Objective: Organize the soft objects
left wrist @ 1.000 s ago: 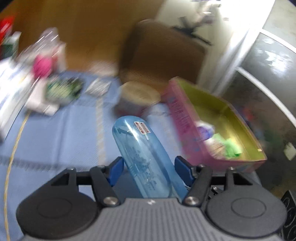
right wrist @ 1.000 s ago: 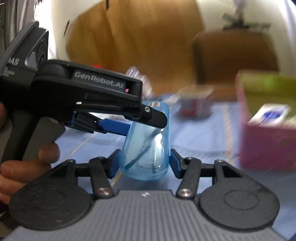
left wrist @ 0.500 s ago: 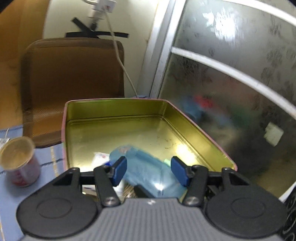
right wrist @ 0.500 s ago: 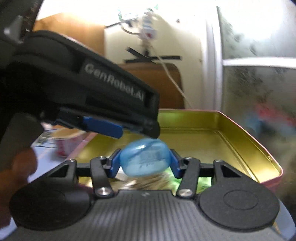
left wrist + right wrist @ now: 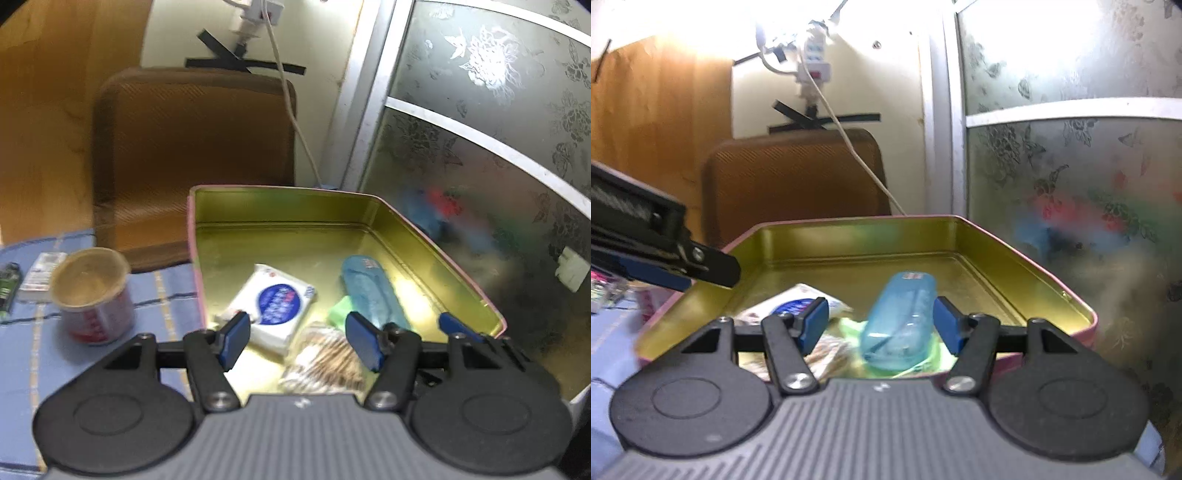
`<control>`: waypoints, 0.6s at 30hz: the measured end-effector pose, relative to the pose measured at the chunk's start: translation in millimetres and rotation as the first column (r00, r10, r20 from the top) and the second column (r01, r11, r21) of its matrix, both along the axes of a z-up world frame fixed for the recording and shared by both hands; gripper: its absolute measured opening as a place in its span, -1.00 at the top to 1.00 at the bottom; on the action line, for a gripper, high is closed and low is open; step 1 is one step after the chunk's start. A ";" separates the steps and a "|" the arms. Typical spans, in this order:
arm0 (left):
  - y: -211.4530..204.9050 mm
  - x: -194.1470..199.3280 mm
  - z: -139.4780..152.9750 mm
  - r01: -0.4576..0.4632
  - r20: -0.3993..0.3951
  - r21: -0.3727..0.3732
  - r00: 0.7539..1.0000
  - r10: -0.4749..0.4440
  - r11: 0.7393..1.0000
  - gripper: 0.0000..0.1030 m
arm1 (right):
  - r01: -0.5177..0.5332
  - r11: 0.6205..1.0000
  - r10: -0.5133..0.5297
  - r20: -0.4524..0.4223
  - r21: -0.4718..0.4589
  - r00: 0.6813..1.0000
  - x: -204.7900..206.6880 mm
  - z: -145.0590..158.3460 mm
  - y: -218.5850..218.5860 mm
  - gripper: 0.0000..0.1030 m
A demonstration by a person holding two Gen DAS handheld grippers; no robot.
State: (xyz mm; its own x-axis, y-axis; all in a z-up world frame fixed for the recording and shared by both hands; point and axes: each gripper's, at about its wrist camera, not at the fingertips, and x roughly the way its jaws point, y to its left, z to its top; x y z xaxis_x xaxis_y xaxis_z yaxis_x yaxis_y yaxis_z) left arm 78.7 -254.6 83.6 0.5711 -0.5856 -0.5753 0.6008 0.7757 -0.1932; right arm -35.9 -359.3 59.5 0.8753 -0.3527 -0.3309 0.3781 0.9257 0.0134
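A translucent blue pouch (image 5: pixel 369 291) (image 5: pixel 901 325) lies in the gold tin (image 5: pixel 443 254) (image 5: pixel 1015 254), partly on a green item (image 5: pixel 341 312). Beside it in the tin are a white tissue pack (image 5: pixel 275 301) and a bag of cotton swabs (image 5: pixel 325 362). My left gripper (image 5: pixel 300 341) hovers over the tin's near end, jaws opening, with nothing between them. In the right wrist view the pouch sits between the fingers of my right gripper (image 5: pixel 881 321); its jaws are opening and a gap shows on the left side. The left gripper's finger (image 5: pixel 713 264) reaches in from the left.
A red paper cup (image 5: pixel 92 295) stands on the blue tablecloth (image 5: pixel 22 350) left of the tin, with a small box (image 5: pixel 42 275) behind it. A brown chair back (image 5: pixel 192 147) rises beyond the tin. A frosted glass door (image 5: pixel 498 147) runs along the right.
Both grippers carried the blue pouch from over the tablecloth to the tin. Both have let go, and the pouch now lies inside the tin.
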 end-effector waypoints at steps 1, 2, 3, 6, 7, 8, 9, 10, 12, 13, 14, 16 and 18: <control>3.5 -3.4 0.2 -0.010 0.015 0.013 1.000 0.010 1.000 -0.13 | -0.006 1.000 0.006 0.007 0.006 1.000 -4.7 2.8 4.8 -0.26; 8.3 -7.4 0.1 -0.020 0.030 0.030 0.999 0.020 0.999 -0.13 | -0.011 1.000 0.010 0.012 0.016 1.000 -6.3 4.2 5.3 -0.26; 14.5 -11.2 0.3 -0.028 0.041 0.040 0.999 0.026 0.999 -0.13 | -0.016 0.999 0.015 0.016 0.029 1.000 -8.5 3.4 8.5 -0.26; 31.0 -19.5 1.4 -0.048 0.060 0.048 0.997 0.045 0.998 -0.13 | -0.032 0.997 0.031 0.014 0.074 0.999 -14.6 3.3 15.0 -0.26; 37.3 -22.0 1.1 -0.059 0.066 0.049 0.996 0.056 0.997 -0.13 | -0.037 0.996 0.036 0.017 0.078 0.999 -17.0 3.7 18.5 -0.25; 43.3 -23.2 1.2 -0.070 0.072 0.051 0.995 0.067 0.996 -0.13 | -0.040 0.997 0.039 0.018 0.073 0.999 -18.8 4.6 22.9 -0.25; 51.0 -25.1 0.8 -0.085 0.081 0.055 0.993 0.081 0.995 -0.13 | -0.046 0.997 0.045 0.015 0.069 0.999 -19.9 5.2 27.7 -0.25; 56.8 -26.4 0.1 -0.098 0.089 0.060 0.992 0.092 0.993 -0.13 | -0.054 0.996 0.053 0.012 0.071 0.999 -20.3 5.9 31.4 -0.25; 70.6 -28.8 -1.7 -0.124 0.103 0.067 0.988 0.116 0.990 -0.13 | -0.063 0.995 0.063 0.012 0.075 0.998 -19.7 7.5 38.2 -0.25; 78.9 -29.0 -3.1 -0.137 0.104 0.070 0.986 0.129 0.988 -0.13 | -0.066 0.995 0.065 0.014 0.073 0.998 -18.8 8.3 41.7 -0.25; 85.2 -28.9 -4.5 -0.149 0.100 0.072 0.985 0.142 0.986 -0.13 | -0.070 0.995 0.069 0.015 0.070 0.998 -17.4 9.2 45.3 -0.25; 99.2 -27.4 -8.0 -0.175 0.092 0.074 0.982 0.168 0.982 -0.13 | -0.086 0.994 0.085 0.014 0.069 0.996 -13.7 11.0 52.7 -0.25; 112.8 -25.7 -11.2 -0.200 0.089 0.077 0.977 0.193 0.977 -0.13 | -0.103 0.992 0.103 0.013 0.066 0.995 -10.3 13.3 61.3 -0.25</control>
State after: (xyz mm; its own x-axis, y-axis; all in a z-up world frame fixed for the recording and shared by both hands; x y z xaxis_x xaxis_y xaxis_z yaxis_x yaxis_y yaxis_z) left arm 53.0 -141.8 72.4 0.7166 -0.4080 -0.5657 0.4455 0.8918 -0.0789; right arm -46.2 -298.0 72.8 0.9090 -0.2380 -0.3421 0.2804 0.9565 0.0799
